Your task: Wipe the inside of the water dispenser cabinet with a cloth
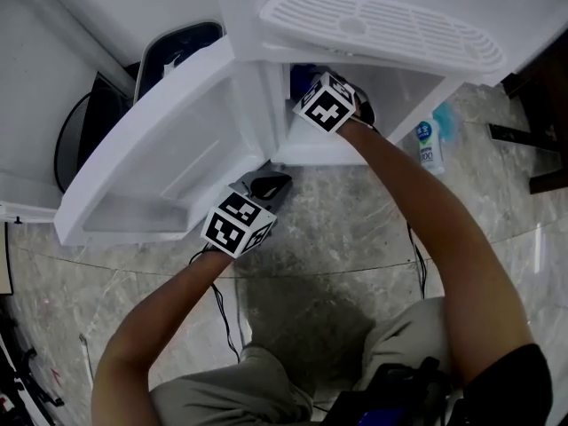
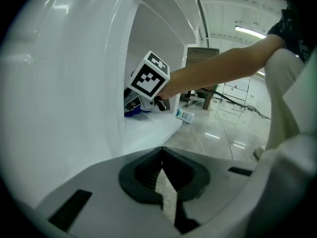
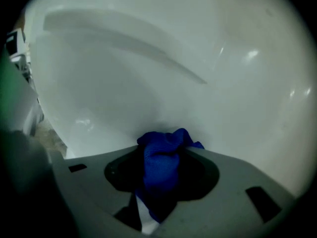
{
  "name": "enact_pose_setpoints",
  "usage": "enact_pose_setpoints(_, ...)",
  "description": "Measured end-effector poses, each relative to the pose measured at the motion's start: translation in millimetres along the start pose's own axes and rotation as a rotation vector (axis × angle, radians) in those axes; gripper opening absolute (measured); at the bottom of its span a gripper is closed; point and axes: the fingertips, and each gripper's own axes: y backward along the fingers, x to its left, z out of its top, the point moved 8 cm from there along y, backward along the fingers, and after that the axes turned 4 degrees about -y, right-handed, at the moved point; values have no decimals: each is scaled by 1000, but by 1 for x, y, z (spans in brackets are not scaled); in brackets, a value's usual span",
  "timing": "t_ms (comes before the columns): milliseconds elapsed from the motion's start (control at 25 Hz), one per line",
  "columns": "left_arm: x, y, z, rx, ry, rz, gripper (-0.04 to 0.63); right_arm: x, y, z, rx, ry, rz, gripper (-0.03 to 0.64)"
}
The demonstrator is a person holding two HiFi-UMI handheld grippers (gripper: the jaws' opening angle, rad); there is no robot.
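Observation:
The white water dispenser cabinet (image 1: 404,82) stands open, its door (image 1: 160,162) swung out to the left. My right gripper (image 3: 163,148) reaches inside it, shut on a bunched blue cloth (image 3: 163,157) that presses against the white inner wall (image 3: 163,73). In the head view only its marker cube (image 1: 326,103) shows at the cabinet mouth. From the left gripper view the same cube (image 2: 148,78) and a bit of the blue cloth (image 2: 131,111) are seen inside the cabinet. My left gripper (image 2: 161,165) is shut and empty, low by the open door (image 2: 59,93).
A drip tray grille (image 1: 382,20) tops the dispenser. A small blue-and-white bottle (image 1: 429,145) lies on the marble floor (image 1: 337,238) right of the cabinet. A dark bin (image 1: 89,122) sits at the left. Cables trail across the floor near my legs.

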Motion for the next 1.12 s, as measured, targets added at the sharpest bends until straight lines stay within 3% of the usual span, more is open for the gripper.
enact_pose_setpoints(200, -7, -4, 18, -20, -38, -4, 6, -1, 30, -3, -91, -268, 156, 149)
enact_pose_setpoints(360, -13, -10, 40, -41, -121, 4, 6, -23, 71, 17, -317, -574, 56, 149)
enact_pose_setpoints(440, -15, -13, 48, -49, -123, 6, 6, -33, 94, 34, -453, -638, 0, 149)
enact_pose_setpoints(560, -22, -14, 51, -46, -126, 0, 6, -35, 119, 55, -622, -640, -43, 149)
enact_pose_setpoints(760, -32, -10, 48, -35, -136, -17, 6, -19, 143, 69, -795, -570, -133, 149)
enact_pose_setpoints(920, -29, -6, 43, -30, -129, -14, 6, -10, 153, 72, -878, -529, -212, 147)
enact_pose_setpoints(1120, -21, -6, 36, -34, -90, -10, 6, -10, 153, 77, -907, -488, -259, 146)
